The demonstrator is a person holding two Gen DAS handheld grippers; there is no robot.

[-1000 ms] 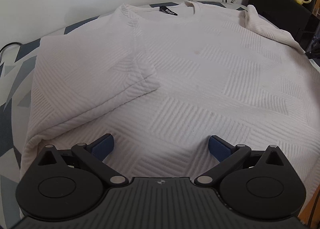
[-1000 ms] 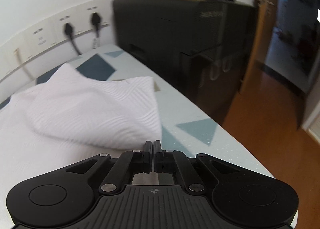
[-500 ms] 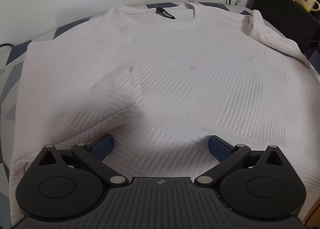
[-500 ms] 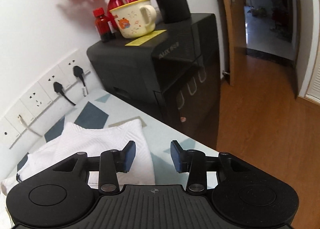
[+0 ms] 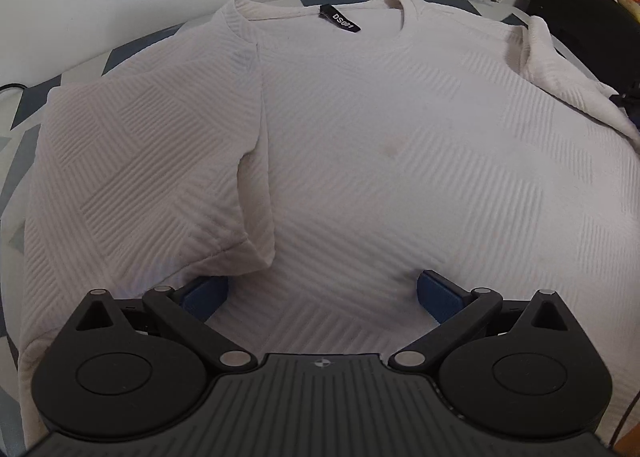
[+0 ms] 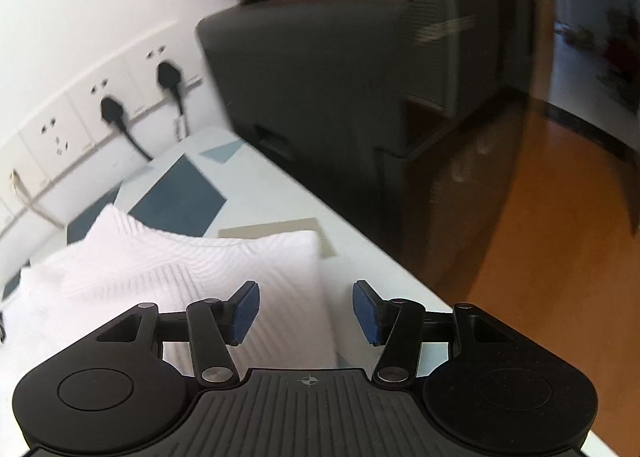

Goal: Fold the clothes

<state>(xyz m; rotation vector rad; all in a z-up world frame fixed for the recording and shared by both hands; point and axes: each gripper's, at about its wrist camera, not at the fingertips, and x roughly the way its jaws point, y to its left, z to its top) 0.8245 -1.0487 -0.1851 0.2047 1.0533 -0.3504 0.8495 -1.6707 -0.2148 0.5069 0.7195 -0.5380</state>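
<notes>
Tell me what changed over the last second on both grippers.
The right gripper went from shut to open and now hangs open over the right sleeve, which lies folded inward. The left sleeve also lies folded over the white T-shirt; its cuff has shifted. The left gripper stayed open, holding nothing. The T-shirt stayed spread on the table.

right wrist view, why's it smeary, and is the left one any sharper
Right wrist view: motion blur smears the cabinet and the items on top; the gripper stays crisp. Left wrist view: sharp, shirt weave clear, with fisheye bending at the edges.
</notes>
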